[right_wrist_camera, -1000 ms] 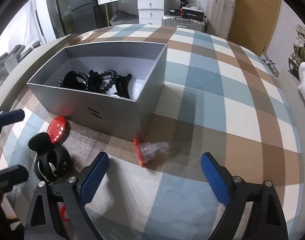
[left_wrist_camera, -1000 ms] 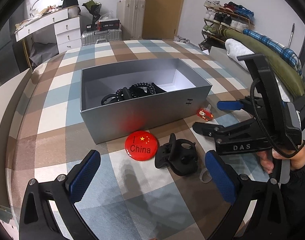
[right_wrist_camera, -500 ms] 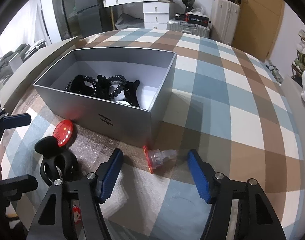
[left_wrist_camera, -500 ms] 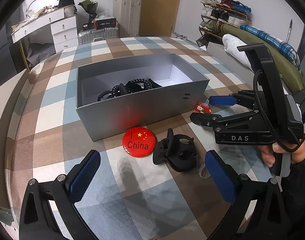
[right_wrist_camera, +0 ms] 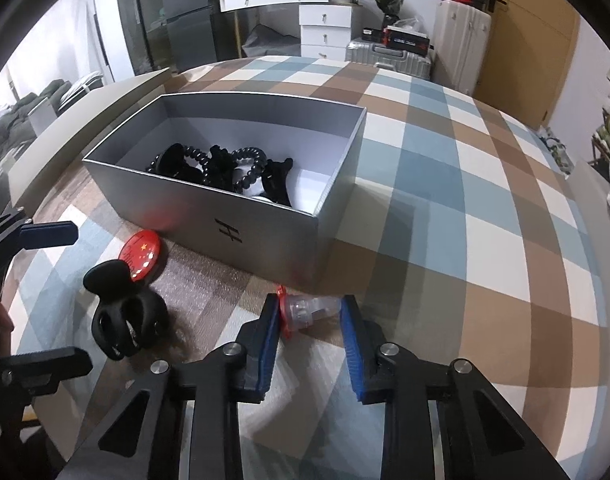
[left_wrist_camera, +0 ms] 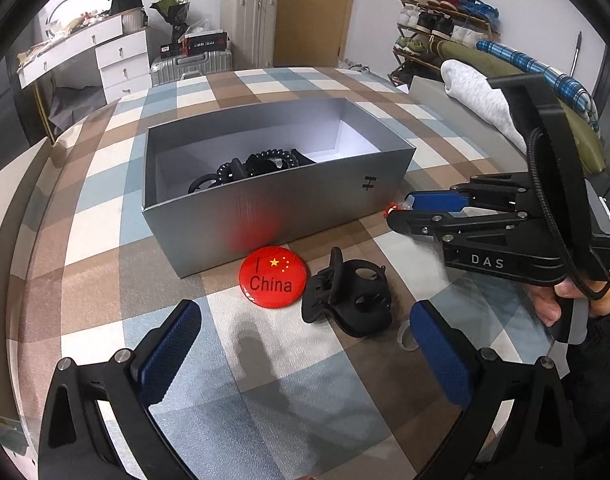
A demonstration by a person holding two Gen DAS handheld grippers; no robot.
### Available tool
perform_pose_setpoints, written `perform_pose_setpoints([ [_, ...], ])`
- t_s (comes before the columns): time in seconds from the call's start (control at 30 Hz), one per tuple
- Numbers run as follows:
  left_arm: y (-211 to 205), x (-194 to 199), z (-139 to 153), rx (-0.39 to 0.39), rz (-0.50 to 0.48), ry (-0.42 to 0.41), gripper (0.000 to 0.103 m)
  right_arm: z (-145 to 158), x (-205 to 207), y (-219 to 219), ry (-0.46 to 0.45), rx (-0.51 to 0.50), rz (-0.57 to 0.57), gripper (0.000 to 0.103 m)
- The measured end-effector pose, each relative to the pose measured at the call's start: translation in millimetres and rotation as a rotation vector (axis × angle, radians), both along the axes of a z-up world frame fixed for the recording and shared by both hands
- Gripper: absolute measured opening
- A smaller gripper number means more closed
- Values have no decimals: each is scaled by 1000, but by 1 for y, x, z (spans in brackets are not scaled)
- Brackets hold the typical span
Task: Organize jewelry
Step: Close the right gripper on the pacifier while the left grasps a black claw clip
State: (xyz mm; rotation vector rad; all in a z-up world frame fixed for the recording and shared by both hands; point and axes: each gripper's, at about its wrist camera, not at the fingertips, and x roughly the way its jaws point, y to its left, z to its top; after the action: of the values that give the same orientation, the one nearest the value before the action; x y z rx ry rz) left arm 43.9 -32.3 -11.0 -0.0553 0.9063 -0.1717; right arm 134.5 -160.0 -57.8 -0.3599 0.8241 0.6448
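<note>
While your right claw (right_wrist_camera: 308,320) closes, the small clear clip with a red end (right_wrist_camera: 305,311) lies between its blue pads on the checked cloth (right_wrist_camera: 445,208), just off the near corner of the grey box (right_wrist_camera: 209,208). The left pad touches the red end; the right pad sits at the clear tip, and I cannot tell whether it presses yet. From the left wrist view the same clip (left_wrist_camera: 397,207) shows only as a red spot at the tip of that claw (left_wrist_camera: 405,210).

Your left claw (left_wrist_camera: 301,344) stands wide apart and holds nothing, hovering above the cloth. Ahead of it lie the red "I China" badge (left_wrist_camera: 273,274) and, just beside it, the black hair claw clip (left_wrist_camera: 351,300); the badge is close to the box's front wall. A small clear ring (left_wrist_camera: 405,336) rests by your left claw's right finger.

Inside the box sit black coiled hair ties and clips (right_wrist_camera: 225,170), heaped toward one end on the white floor.
</note>
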Motion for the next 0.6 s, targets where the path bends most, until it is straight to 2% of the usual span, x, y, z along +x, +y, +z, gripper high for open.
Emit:
perform_pose_setpoints([
  [0.13, 0, 0, 0, -8, 1, -3, 102, 4, -3, -1, -2, 18, 11, 28],
  [0.33, -10, -3, 2, -3, -60, -19, 100, 16, -7, -6, -12, 40, 18, 28],
  [0.43, -15, -4, 2, 1, -96, -19, 84, 16, -7, -8, -5, 39, 18, 28],
  [0.5, -16, -3, 0, 9, -98, -15, 69, 16, -6, -9, -3, 40, 15, 29],
  [0.57, -15, -2, -2, 9, -90, -15, 60, 16, -6, -9, 0, 39, 14, 29],
  [0.6, -14, -1, -3, 4, -86, -10, 59, 16, -6, -9, 0, 40, 15, 29],
])
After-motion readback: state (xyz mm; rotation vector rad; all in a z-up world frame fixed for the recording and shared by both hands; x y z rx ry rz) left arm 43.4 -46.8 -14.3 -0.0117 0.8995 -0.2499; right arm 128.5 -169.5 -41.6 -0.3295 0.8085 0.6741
